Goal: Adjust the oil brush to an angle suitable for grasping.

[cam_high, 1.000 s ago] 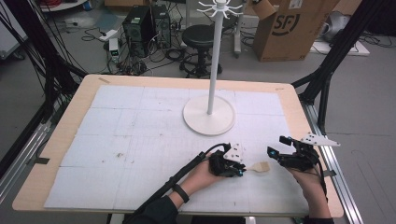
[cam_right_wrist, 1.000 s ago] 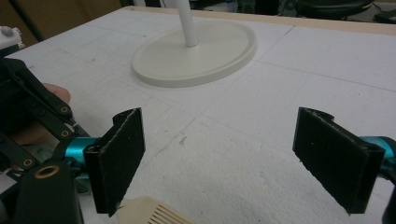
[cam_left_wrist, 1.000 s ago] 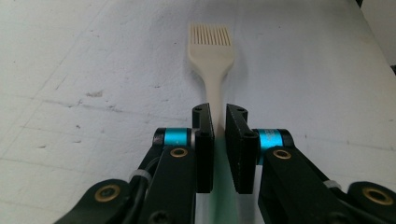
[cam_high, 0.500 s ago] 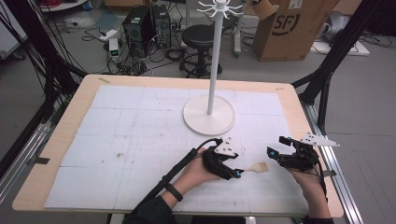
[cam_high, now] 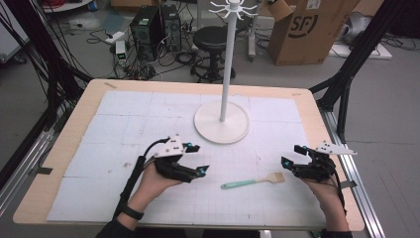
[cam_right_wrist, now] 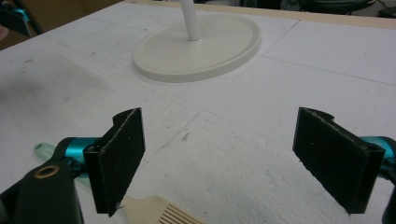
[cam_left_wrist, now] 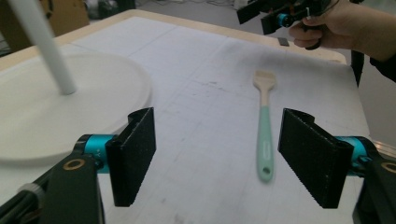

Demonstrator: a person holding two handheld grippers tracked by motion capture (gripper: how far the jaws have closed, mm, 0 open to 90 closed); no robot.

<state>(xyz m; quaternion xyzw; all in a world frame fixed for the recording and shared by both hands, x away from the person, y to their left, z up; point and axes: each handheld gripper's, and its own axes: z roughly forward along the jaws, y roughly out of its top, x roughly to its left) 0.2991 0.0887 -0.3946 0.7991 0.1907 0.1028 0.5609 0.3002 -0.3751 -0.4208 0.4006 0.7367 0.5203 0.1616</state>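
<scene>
Brush (cam_high: 253,182) lying flat near the table's (cam_high: 89,106) front edge, between the left gripper (cam_high: 195,158) and right gripper (cam_high: 292,154), touching neither; both sets of jaws stand wide apart and empty. Likely light and rigid, with a smooth teal handle and a pale head. The mid-handle offers the best grip. Stand (cam_high: 221,121) farther back.

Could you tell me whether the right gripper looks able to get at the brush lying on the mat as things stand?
Probably yes: the right gripper is open, the brush lies flat just beside it, and nothing stands between them.
</scene>
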